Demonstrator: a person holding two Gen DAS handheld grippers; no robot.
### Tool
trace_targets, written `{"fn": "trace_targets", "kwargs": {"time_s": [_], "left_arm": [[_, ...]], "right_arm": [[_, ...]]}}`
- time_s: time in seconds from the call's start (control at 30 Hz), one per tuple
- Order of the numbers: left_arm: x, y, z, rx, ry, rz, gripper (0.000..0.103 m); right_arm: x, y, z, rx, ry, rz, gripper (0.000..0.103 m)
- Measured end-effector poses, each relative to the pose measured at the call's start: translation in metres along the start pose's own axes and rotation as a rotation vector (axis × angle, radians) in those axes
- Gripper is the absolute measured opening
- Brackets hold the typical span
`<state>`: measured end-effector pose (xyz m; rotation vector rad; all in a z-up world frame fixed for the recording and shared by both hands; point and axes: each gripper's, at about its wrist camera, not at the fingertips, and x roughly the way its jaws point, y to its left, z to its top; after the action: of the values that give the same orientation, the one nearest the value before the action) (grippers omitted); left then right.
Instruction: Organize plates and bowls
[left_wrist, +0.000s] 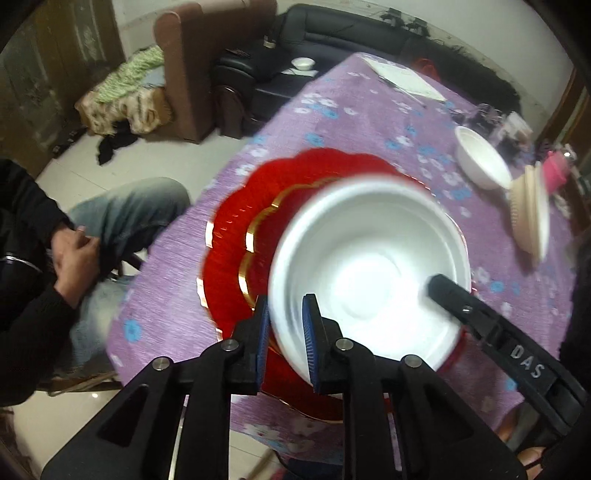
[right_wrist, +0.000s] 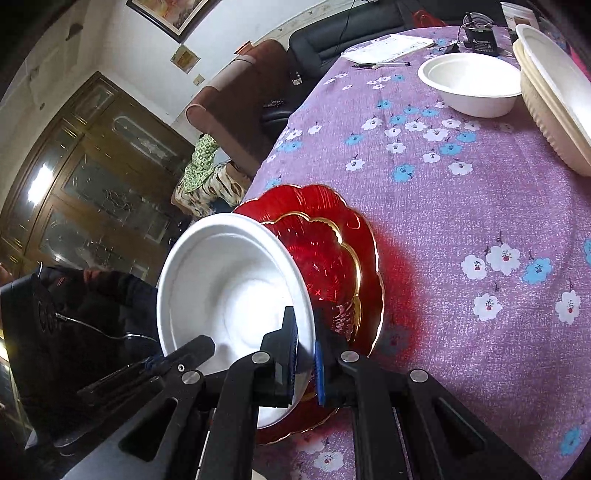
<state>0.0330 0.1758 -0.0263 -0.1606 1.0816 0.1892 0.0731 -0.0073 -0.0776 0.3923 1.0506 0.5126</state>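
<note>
A white bowl (left_wrist: 369, 266) (right_wrist: 229, 280) hangs tilted over two stacked red plates with gold rims, a small one (right_wrist: 325, 266) on a large one (left_wrist: 229, 206) (right_wrist: 321, 197), near the table's corner. My left gripper (left_wrist: 286, 339) straddles the bowl's near rim; its blue pads stand wider than the rim and do not press it, so it is open. My right gripper (right_wrist: 304, 354) is shut on the opposite rim, one finger (left_wrist: 447, 291) inside the bowl. The left gripper's finger (right_wrist: 195, 347) shows in the right wrist view at the bowl's lower left edge.
A purple flowered cloth (right_wrist: 461, 206) covers the table. At the far end stand another white bowl (left_wrist: 480, 162) (right_wrist: 469, 85) and a tilted stack of cream dishes (left_wrist: 528, 210) (right_wrist: 554, 99), with papers (left_wrist: 410, 79) behind. A seated person (left_wrist: 55, 240) is beside the table's left edge.
</note>
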Motion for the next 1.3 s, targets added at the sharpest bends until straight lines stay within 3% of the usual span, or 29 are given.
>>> {"fn": "trace_targets", "kwargs": {"time_s": [0.2,0.33,0.43,0.5,0.57,0.63,0.73,1.0,1.13,1.2,1.3], "left_arm": [[0.0,0.006,0.001,-0.016,-0.01,-0.007,0.017],[-0.002,0.008,-0.002,-0.024,-0.021,0.014,0.017],[-0.009,0.014,-0.002,-0.042,-0.041,0.021,0.017],[-0.015,0.019,-0.002,-0.063,-0.064,0.026,0.017],[-0.019,0.022,-0.003,-0.076,-0.083,0.029,0.017],[-0.023,0.022,-0.003,-0.083,-0.095,0.022,0.017],[-0.026,0.013,-0.003,-0.066,-0.103,0.003,0.017],[-0.034,-0.026,-0.004,0.019,-0.101,-0.058,0.017],[-0.033,-0.043,-0.007,0.053,-0.085,-0.07,0.017],[-0.032,-0.051,-0.008,0.067,-0.079,-0.077,0.017],[-0.031,-0.062,-0.009,0.093,-0.075,-0.074,0.017]], "right_arm": [[0.002,-0.006,0.002,0.011,-0.002,0.0,0.008],[0.001,0.002,-0.001,-0.038,-0.017,-0.026,0.015],[-0.003,0.015,-0.005,-0.136,-0.051,-0.082,0.028],[-0.012,0.025,-0.008,-0.211,-0.083,-0.139,0.05],[-0.024,0.032,-0.012,-0.272,-0.124,-0.165,0.062],[-0.036,0.032,-0.014,-0.29,-0.157,-0.172,0.067],[-0.054,0.02,-0.016,-0.254,-0.189,-0.093,0.067],[-0.074,-0.016,-0.008,-0.178,-0.22,-0.022,0.067],[-0.081,-0.066,0.021,-0.053,-0.237,-0.021,0.067],[-0.091,-0.102,0.043,0.056,-0.26,-0.061,0.066],[-0.144,-0.151,0.052,0.185,-0.46,-0.194,0.067]]}}
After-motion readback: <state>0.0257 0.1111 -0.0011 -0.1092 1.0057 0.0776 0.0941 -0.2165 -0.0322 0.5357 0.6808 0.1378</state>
